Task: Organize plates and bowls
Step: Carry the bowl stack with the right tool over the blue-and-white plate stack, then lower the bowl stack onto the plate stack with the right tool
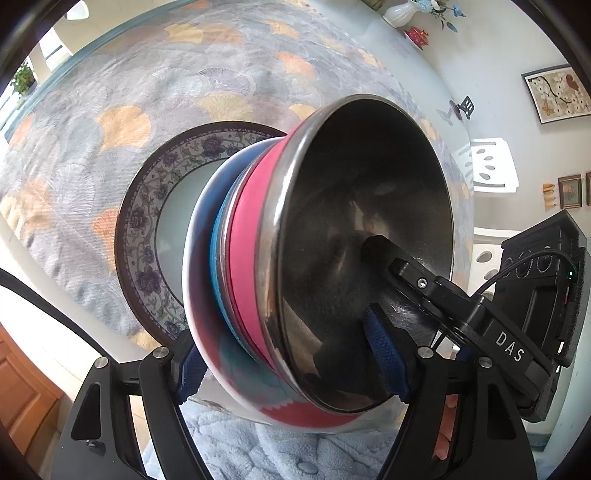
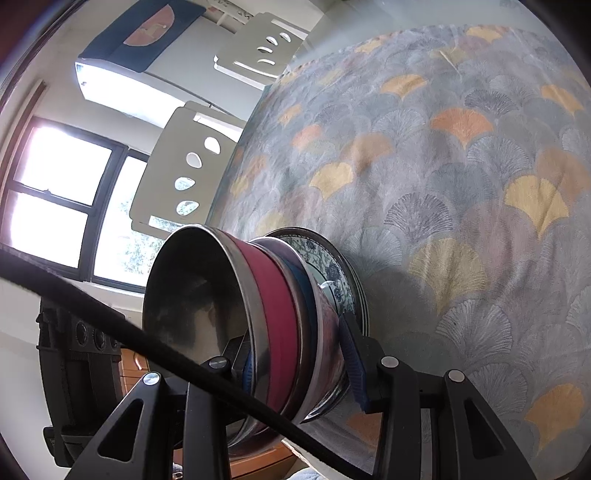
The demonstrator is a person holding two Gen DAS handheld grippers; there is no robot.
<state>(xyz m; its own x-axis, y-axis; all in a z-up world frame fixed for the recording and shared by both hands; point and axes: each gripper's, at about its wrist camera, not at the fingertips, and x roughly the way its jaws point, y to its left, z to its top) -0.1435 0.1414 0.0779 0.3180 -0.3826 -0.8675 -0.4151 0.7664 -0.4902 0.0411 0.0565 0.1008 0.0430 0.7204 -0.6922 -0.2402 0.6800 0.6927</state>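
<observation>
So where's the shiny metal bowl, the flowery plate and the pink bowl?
metal bowl (image 1: pixel 354 236): left wrist view, dark inside wall.
flowery plate (image 1: pixel 147 206): left wrist view, patterned rim.
pink bowl (image 2: pixel 275 317): right wrist view, outer side band.

Bright daylight blows out the window (image 2: pixel 62 206) (heavy fisheye bending, dark vignetted edges throughout).

A table (image 2: pixel 461 192) fills most of both views, covered by a grey-blue cloth (image 1: pixel 155 96) with orange and grey fan-shaped leaves. Beyond its far edge stand white chairs (image 2: pixel 177 173) with oval holes in the back. Behind them a window (image 2: pixel 62 199) with a dark frame gives strong daylight, and green leaves show outside. The walls (image 1: pixel 491 55) are white and carry framed pictures (image 1: pixel 556 92). A white vase (image 1: pixel 399 13) with blue flowers stands near the wall. A wooden cabinet (image 1: pixel 22 391) shows low in the left view.
</observation>
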